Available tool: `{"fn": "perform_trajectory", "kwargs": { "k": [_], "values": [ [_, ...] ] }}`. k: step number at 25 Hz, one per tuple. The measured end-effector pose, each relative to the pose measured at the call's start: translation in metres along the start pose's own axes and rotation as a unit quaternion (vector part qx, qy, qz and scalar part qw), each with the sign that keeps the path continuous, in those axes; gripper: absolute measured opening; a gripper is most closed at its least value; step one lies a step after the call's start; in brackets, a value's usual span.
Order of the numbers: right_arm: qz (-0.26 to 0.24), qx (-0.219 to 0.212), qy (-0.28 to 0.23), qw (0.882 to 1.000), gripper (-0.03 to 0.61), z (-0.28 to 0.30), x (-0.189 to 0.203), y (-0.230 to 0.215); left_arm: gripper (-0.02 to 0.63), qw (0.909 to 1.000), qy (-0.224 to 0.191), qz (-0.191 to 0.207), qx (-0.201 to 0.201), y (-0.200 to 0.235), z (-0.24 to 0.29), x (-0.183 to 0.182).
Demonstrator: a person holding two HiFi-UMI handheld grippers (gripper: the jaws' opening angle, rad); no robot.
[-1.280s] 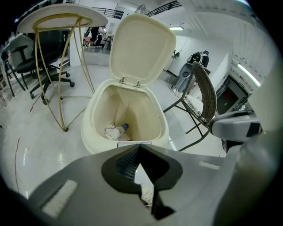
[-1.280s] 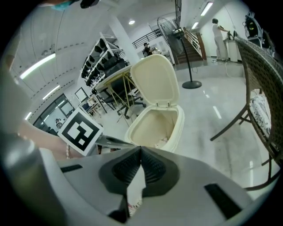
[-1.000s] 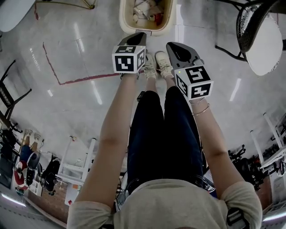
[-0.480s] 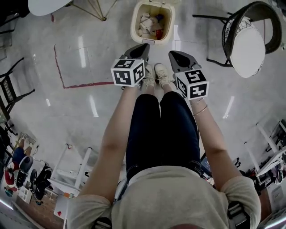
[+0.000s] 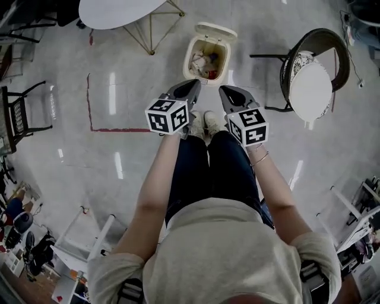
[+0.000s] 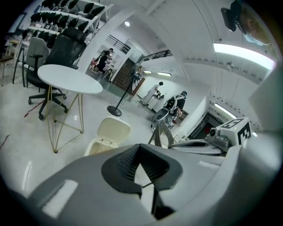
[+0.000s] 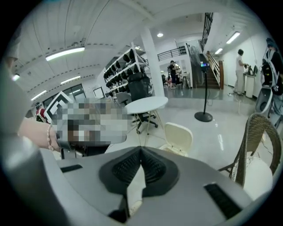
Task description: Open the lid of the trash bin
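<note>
The cream trash bin (image 5: 207,58) stands on the floor ahead of the person's shoes, its lid (image 5: 217,29) tipped up and back, with rubbish showing inside. My left gripper (image 5: 190,88) and right gripper (image 5: 228,93) hover side by side just short of the bin, both shut and holding nothing. In the left gripper view the jaws meet at the tip (image 6: 140,146), with the open-lidded bin (image 6: 106,137) beyond them. The right gripper view shows its jaws (image 7: 140,149) closed together and the raised lid (image 7: 178,137) behind them.
A white round table (image 5: 119,10) on thin metal legs stands left of the bin. To the right of the bin is a wicker chair with a white cushion (image 5: 309,83). A black chair (image 5: 21,113) sits at far left by red floor tape (image 5: 89,101).
The bin has shrunk and slid lower in the head view as the person drew back. Both grippers stayed shut and came back with them. The lid stays open.
</note>
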State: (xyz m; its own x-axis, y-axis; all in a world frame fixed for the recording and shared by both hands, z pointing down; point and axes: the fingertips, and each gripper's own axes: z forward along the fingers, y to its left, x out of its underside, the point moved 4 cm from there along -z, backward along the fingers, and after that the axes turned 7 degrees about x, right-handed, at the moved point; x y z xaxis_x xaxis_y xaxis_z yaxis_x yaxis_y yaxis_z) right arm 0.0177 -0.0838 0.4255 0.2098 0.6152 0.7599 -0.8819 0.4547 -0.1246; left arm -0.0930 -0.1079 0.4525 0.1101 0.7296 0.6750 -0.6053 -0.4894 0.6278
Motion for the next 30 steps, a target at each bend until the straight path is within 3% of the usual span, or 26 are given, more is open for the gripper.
{"fn": "perform_trajectory", "kwargs": {
  "k": [8, 18, 30],
  "values": [
    [-0.026, -0.013, -0.057, 0.998, 0.006, -0.036, -0.053, 0.028, 0.008, 0.9965, 0.026, 0.079, 0.005, -0.040, -0.046, -0.030],
    [-0.064, -0.032, -0.099, 0.992, 0.006, -0.082, -0.086, 0.049, 0.008, 0.9919, -0.027, 0.123, -0.012, -0.087, -0.075, -0.060],
    [-0.100, -0.037, -0.151, 0.983, 0.006, -0.106, -0.126, 0.050, 0.008, 0.9865, -0.082, 0.142, -0.007, -0.118, -0.089, -0.088]
  ]
}}
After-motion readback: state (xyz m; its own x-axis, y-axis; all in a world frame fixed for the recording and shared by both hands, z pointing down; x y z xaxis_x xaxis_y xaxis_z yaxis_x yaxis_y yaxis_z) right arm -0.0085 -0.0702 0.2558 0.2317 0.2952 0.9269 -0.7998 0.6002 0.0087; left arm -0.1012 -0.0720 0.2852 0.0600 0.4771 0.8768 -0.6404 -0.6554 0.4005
